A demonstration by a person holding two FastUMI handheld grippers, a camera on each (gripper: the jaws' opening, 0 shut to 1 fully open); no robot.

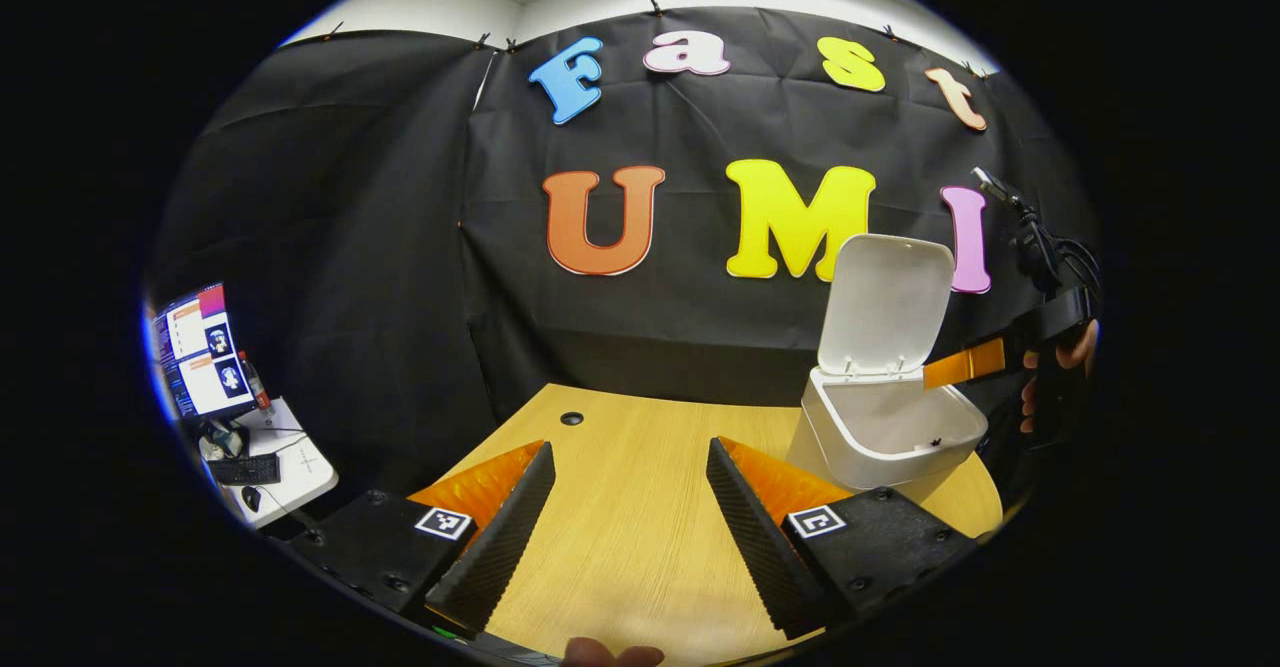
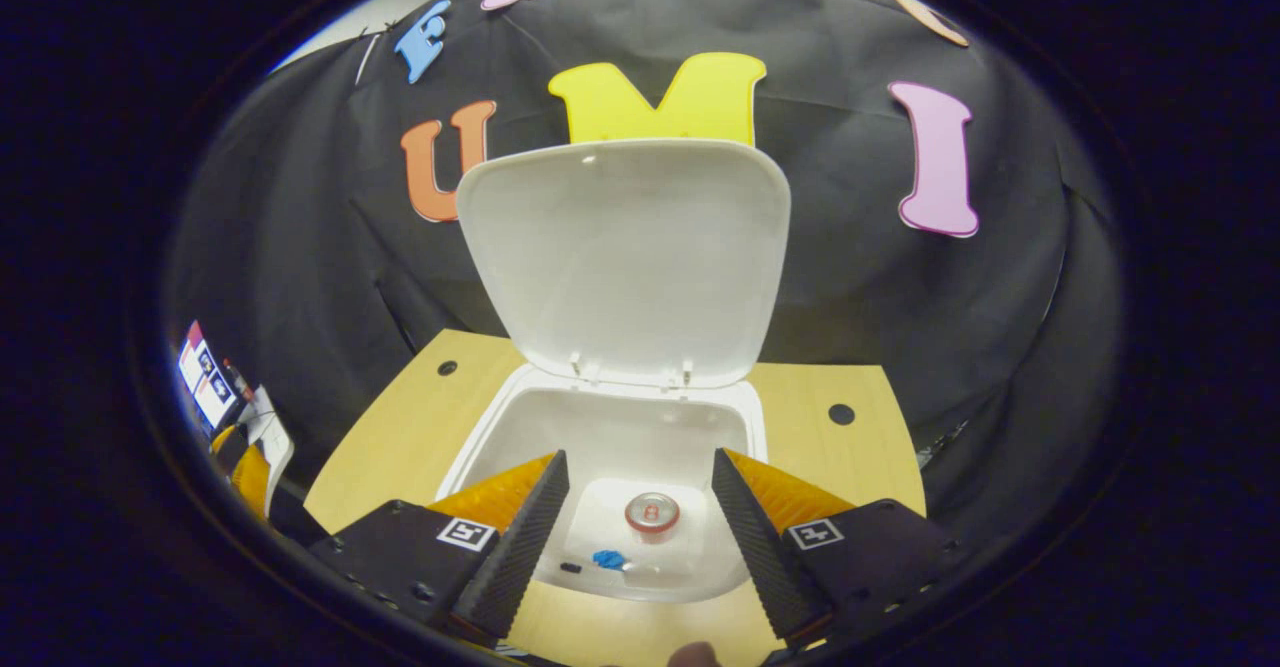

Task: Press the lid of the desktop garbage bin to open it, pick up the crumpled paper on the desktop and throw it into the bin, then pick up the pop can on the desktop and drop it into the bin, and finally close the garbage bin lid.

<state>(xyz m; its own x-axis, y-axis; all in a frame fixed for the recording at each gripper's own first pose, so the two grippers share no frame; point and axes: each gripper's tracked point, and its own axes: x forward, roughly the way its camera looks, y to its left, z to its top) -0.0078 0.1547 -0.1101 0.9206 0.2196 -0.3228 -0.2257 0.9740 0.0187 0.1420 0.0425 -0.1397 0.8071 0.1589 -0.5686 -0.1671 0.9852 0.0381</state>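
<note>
The white bin stands on the right part of the wooden table, its lid swung upright. In the right gripper view I look down into the bin, under the raised lid. The pop can stands on the bin's floor, beside a small blue scrap. My right gripper hangs open above the bin's mouth, holding nothing. The left gripper view shows that gripper over the bin's rim, held by a hand. My left gripper is open over bare table, left of the bin.
A side desk at the far left carries a monitor and a keyboard. The table has cable holes near its back edge. The black cloth wall stands close behind the bin.
</note>
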